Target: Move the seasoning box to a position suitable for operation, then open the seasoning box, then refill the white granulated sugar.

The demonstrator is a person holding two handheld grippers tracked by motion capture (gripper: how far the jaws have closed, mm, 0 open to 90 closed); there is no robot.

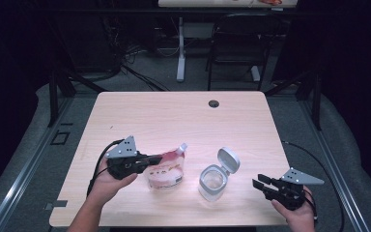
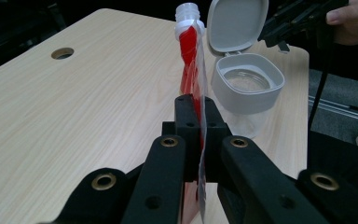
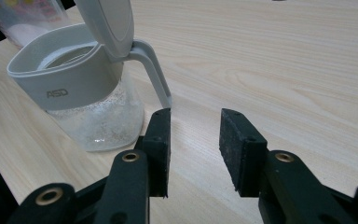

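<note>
- A person sits at a pale wooden table [image 1: 140, 111], holding a black two-jaw gripper in each hand.
- The left gripper [image 1: 155, 158] has its jaws clamped on the flat edge of a clear refill pouch [image 1: 166, 168]. The pouch stands on the table just left of centre, with red print and pale contents, and its white spout [image 1: 183, 146] points up and to the right.
- In the left gripper view, the pouch [image 2: 193, 70] runs edge-on between the closed jaws, and its spout [image 2: 188, 14] appears uncapped.
- A clear jar [image 1: 213, 181] with a grey collar stands just right of the pouch. Its flip lid [image 1: 228, 160] is hinged back and open, and the jar looks nearly empty.
- The right gripper [image 1: 261, 183] rests low near the table's right front, with its jaws apart and nothing between them. In its own view, the jar [image 3: 86, 100] sits just beyond its left jaw.
- The step in hand seems to be bringing the pouch to the jar to pour.
- To do it well, keep the clamp firm on the pouch seam and lift before tilting, so the base does not drag.
- Steady the jar with the right gripper first, since a light jar may slide.
- Aim the spout over the middle of the opening, clear of the raised lid.
</note>
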